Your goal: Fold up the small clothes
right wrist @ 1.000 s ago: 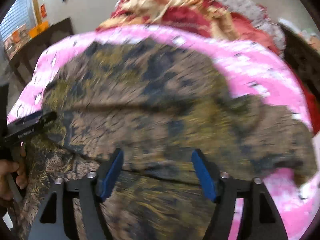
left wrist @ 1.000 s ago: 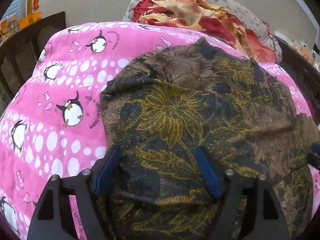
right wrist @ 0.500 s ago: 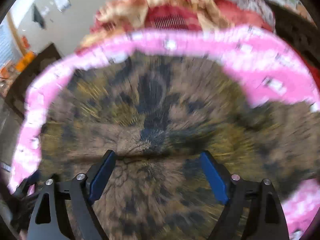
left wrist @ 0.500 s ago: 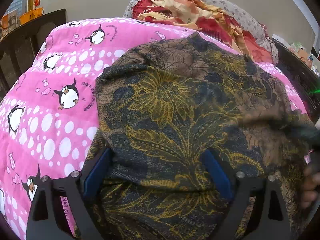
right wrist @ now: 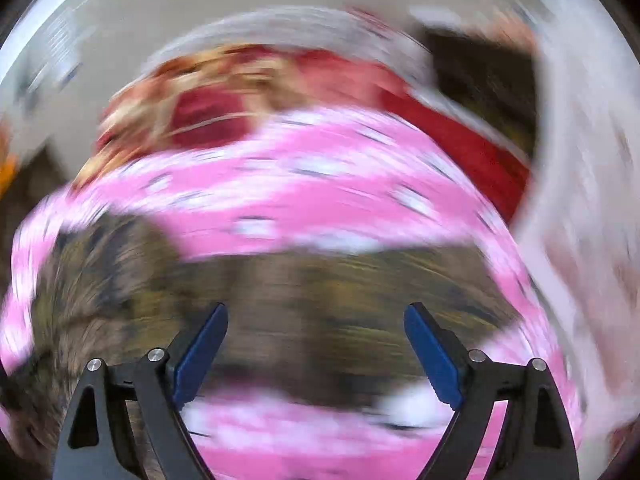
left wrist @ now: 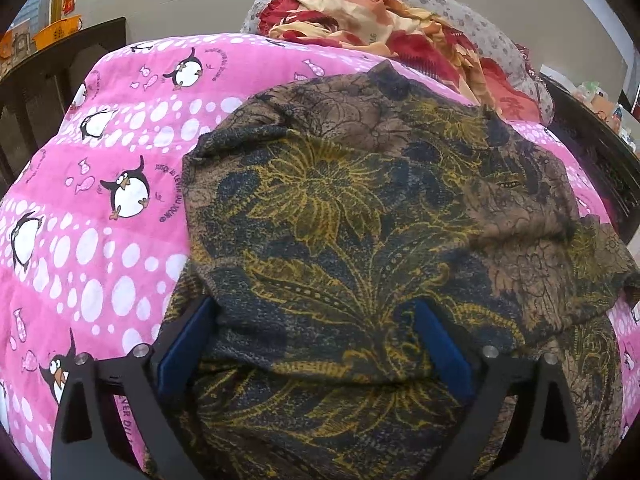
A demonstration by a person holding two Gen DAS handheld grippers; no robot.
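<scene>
A brown, dark blue and yellow floral garment lies spread on the pink penguin blanket, with a folded layer on top. My left gripper is open, its blue fingers spread wide over the garment's near part, which bulges up between them. The right wrist view is blurred by motion. There the garment shows as a brown band across the pink blanket. My right gripper is open and empty above the garment's near edge.
A pile of red and cream cloth on a grey spotted pillow sits at the far end of the bed. Dark wooden furniture stands on the left and a dark bed frame on the right.
The right gripper has swung away to the right, off the garment's middle, and its view is now strongly blurred. The other hand has left the left wrist view. The left gripper has hardly moved.
</scene>
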